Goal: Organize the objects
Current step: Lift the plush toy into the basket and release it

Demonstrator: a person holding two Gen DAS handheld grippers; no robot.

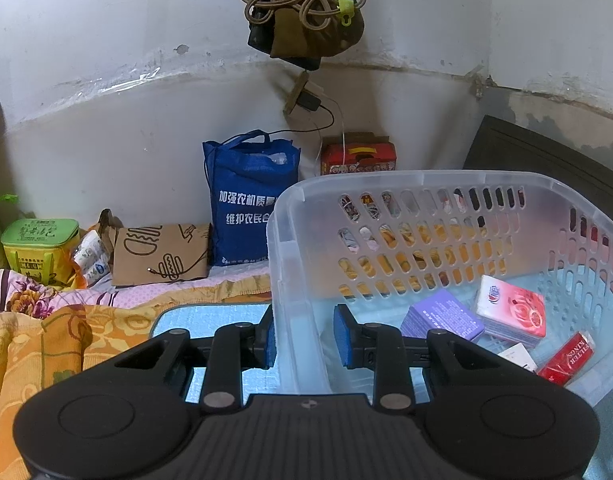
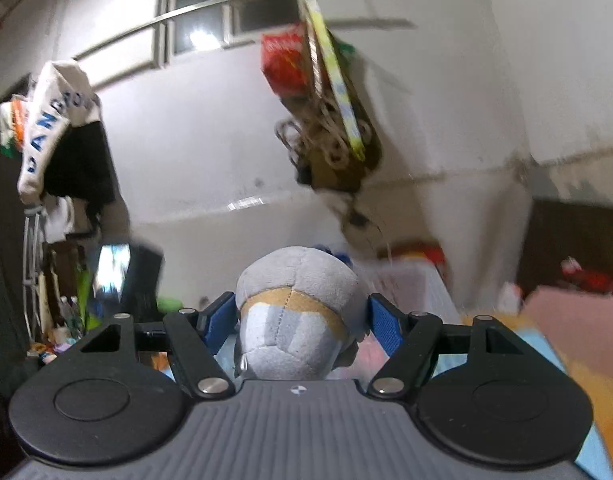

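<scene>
While my left hand-held gripper (image 1: pixel 304 336) pinched the near wall of the basket (image 1: pixel 386 184), its jaws nearly closed with one blue pad outside the wall and one inside, my right hand-held gripper (image 2: pixel 302 322) carried the plush toy (image 2: pixel 296 316) between jaws standing about half open, both pads pressed into its soft sides. The toy sat right at the fingertips, bulging above and ahead of them. The basket stood just beyond and to the right of it, blurred, on the bed.

I judged the main risk to be the toy slipping. It was squashy and round, and the pads only dented its sides, so a quick swing could have let it roll out forward before it was over the basket. The right view was smeared, which suggested speed, and that made a drop onto the blanket (image 1: pixel 34 352) likelier.

The left grip was thin too: only a clear plastic wall between the pads. A tug could have tipped the basket and spilled the purple pack (image 1: pixel 442 316), the pink pack (image 1: pixel 510 310) and the red carton (image 1: pixel 566 358) lying inside it, right of that hand-held gripper. A toy released too high might also have bounced off the rim.
</scene>
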